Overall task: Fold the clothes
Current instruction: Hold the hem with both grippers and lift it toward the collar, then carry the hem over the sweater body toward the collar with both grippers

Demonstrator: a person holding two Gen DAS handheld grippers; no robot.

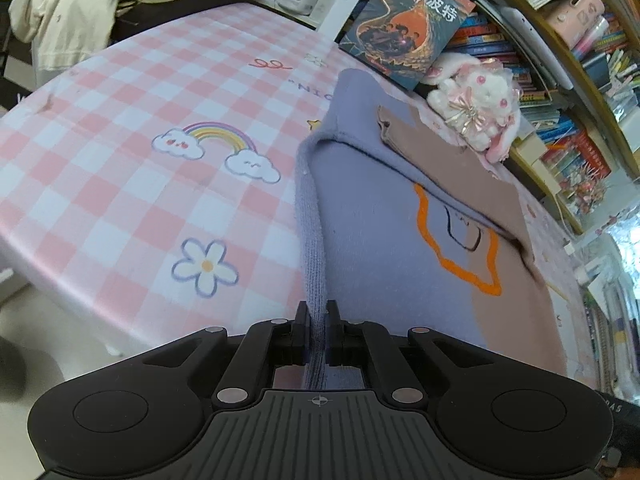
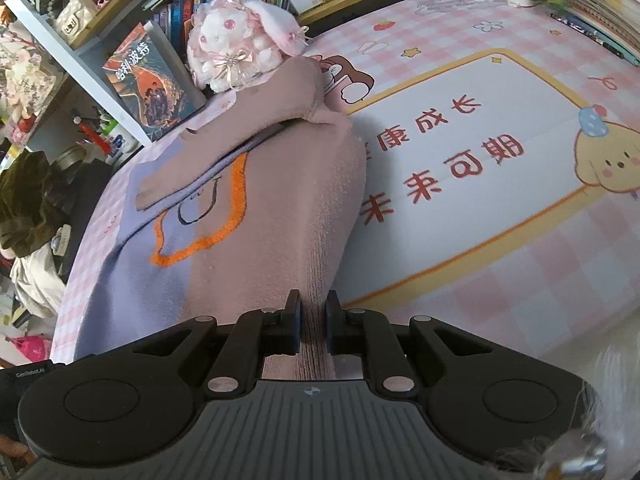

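Item: soft knitted sweater (image 1: 372,240), half lavender, half dusty pink, with an orange wavy outline stitched across the front and a pink sleeve folded over its upper part. It is laid on the pink-and-white checked tablecloth (image 1: 120,168), in front of the fluffy white-and-pink plush rabbit (image 1: 476,108). The lavender ribbed hem is pinched between the nearly closed fingers of the left gripper (image 1: 318,320). The pink ribbed hem is clamped likewise by the right gripper (image 2: 312,316), beside a printed yellow-framed panel.
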